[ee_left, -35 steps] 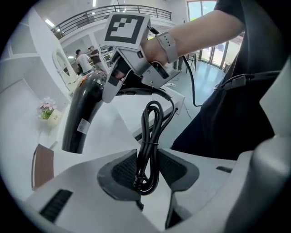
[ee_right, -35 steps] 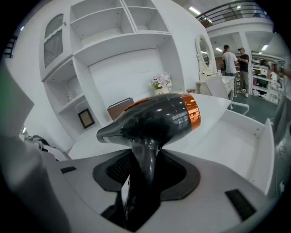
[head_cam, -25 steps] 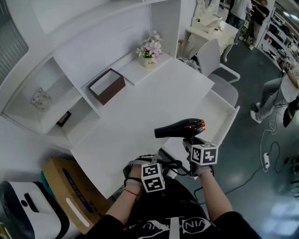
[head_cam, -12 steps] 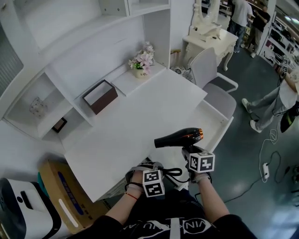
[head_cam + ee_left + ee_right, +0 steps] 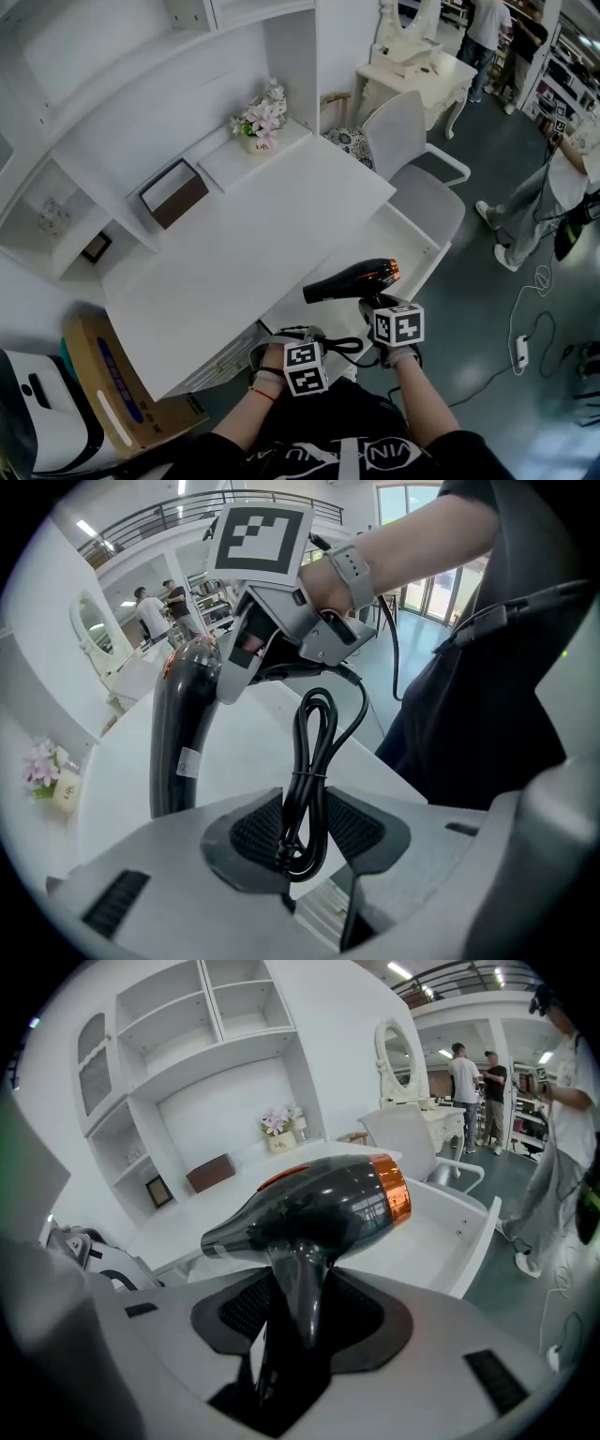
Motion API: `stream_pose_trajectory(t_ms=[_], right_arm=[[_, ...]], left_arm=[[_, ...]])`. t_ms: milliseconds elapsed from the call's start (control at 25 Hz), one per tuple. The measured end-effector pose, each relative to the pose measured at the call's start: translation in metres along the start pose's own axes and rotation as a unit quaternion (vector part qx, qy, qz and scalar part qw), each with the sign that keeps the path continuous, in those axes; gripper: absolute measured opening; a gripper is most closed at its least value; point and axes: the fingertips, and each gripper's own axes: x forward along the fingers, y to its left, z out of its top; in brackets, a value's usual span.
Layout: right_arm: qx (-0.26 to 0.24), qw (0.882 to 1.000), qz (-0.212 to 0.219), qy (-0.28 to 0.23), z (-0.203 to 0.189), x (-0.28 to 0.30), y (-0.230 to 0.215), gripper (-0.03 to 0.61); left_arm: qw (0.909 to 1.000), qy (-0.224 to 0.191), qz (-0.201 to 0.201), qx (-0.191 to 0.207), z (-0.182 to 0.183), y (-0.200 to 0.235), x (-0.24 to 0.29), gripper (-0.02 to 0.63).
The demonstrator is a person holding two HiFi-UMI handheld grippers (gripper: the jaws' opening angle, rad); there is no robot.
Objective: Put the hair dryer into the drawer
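We find the right gripper [image 5: 302, 1316] clamped on the handle of the hair dryer [image 5: 319, 1206]; its black barrel with an orange ring stands directly above the jaws. The left gripper [image 5: 306, 834], just beside the right one, is closed on the folded black cord [image 5: 314, 752]. The open white drawer [image 5: 433, 255] lies ahead of the right gripper, beyond the dryer and lower.

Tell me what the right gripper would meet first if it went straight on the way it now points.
Probably the open drawer, just beyond the hair dryer that the right gripper holds; depth is unclear.
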Motion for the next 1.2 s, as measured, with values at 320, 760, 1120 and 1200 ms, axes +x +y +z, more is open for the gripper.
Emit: stream_pose_trajectory(t_ms=[320,760,1120,1200], right_arm=[[-0.025,0.998,0.028,0.056,0.001,0.025,-0.026,0.178],[-0.064,0.985,0.07,0.146,-0.004,0.075,-0.021,0.178],[-0.056,0.98,0.081,0.172,-0.009,0.101,-0.011,0.178],[-0.052,0.98,0.08,0.175,-0.008,0.106,-0.011,0.178]], left_arm=[[0.9987,0.007,0.018,-0.046,0.02,0.017,0.024,0.146],[0.9893,0.022,0.043,-0.137,0.007,0.028,0.046,0.146],[0.989,0.018,0.022,-0.145,-0.012,0.038,0.054,0.146],[0.9894,0.015,0.015,-0.144,-0.014,0.041,0.055,0.146]])
